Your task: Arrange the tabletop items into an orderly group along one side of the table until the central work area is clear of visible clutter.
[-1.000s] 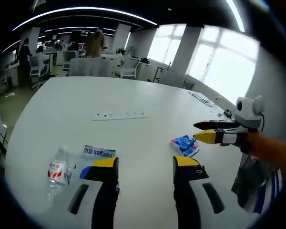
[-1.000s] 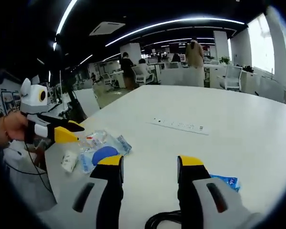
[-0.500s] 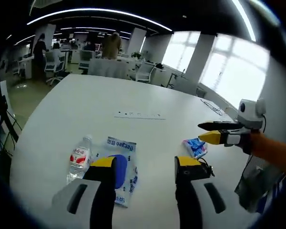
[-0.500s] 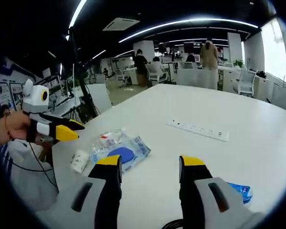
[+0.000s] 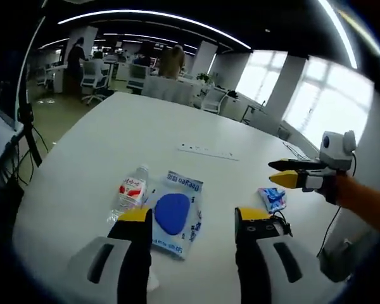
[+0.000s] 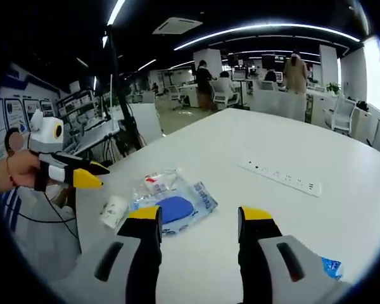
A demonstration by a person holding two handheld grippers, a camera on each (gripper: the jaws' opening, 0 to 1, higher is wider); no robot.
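A wide white bench (image 5: 82, 164) is seen in an open office. In the left gripper view, the left tool (image 5: 195, 223) is held low over the near part of the bench with its two jaws apart and nothing between them. Just beyond its left jaw, a clear packet with a blue round shape (image 5: 175, 212) is lying flat on the bench. A small water bottle (image 5: 130, 192) with a red and white label is lying on its side, touching the left edge of the packet. A small white object at the near edge, beside the left jaw, is too hidden to be named. To the right, a small blue packet (image 5: 272, 198) is lying on the bench, with a black cable (image 5: 280, 220) just near it. A white power strip (image 5: 207, 151) is placed farther away, near the middle of the bench.

The right tool (image 5: 285, 172) is seen at the right, held by a hand (image 5: 361, 199) above the blue packet; whether its jaws are apart cannot be told there. In the right gripper view, the right tool (image 6: 199, 223) is seen with jaws apart and empty. There a small white cup (image 6: 113, 211) is lying just left of the clear packet (image 6: 177, 206).
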